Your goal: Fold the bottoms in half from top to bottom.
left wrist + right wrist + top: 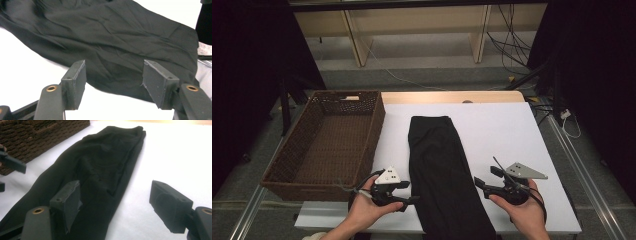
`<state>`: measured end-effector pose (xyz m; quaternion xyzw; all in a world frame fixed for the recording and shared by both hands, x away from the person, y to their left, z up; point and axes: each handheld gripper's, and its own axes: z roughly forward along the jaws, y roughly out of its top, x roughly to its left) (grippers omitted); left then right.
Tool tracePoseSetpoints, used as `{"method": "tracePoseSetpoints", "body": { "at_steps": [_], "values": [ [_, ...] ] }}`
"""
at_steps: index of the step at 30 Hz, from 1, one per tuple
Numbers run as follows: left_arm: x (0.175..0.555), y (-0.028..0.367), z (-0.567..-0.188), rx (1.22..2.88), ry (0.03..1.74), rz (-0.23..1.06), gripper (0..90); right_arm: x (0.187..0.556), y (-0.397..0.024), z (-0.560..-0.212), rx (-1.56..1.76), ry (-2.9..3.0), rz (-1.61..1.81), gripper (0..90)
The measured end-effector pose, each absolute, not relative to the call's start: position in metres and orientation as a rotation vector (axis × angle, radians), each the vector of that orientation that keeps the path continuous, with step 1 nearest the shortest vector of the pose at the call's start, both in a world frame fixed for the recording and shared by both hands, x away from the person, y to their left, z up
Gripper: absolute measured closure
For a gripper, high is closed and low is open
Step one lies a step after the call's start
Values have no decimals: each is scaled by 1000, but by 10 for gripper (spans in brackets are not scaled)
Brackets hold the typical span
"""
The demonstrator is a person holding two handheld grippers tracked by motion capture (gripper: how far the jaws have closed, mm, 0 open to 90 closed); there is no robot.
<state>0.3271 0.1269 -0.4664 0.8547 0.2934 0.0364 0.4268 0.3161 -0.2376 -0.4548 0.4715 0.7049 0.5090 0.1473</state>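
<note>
White table [507,125], black cloth [439,165] before open jaws

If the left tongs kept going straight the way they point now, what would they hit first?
Most likely the black garment: the left tongs stand open and empty, aimed at its near edge on the white table. How far off that edge lies is hard to judge.

Garment [439,170] lies lengthwise on the middle of the table [512,130]. Basket [329,140] stands to its left, at the table's left edge. Left gripper [409,192] and right gripper [484,182] flank the garment's near end.
</note>
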Motion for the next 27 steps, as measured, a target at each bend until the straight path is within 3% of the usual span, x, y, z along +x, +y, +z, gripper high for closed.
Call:
{"method": "tracePoseSetpoints", "body": {
  "at_steps": [6,18,27],
  "values": [
    [327,125,-473,2161,777,55,361,320,-235,-459,1374,2071,1422,268],
    [328,109,-487,2158,897,24,250,319,-231,-470,1371,2213,1311,317],
    [329,106,-491,2148,905,49,234,322,-223,-476,1382,2270,1258,338]
  ]
}}
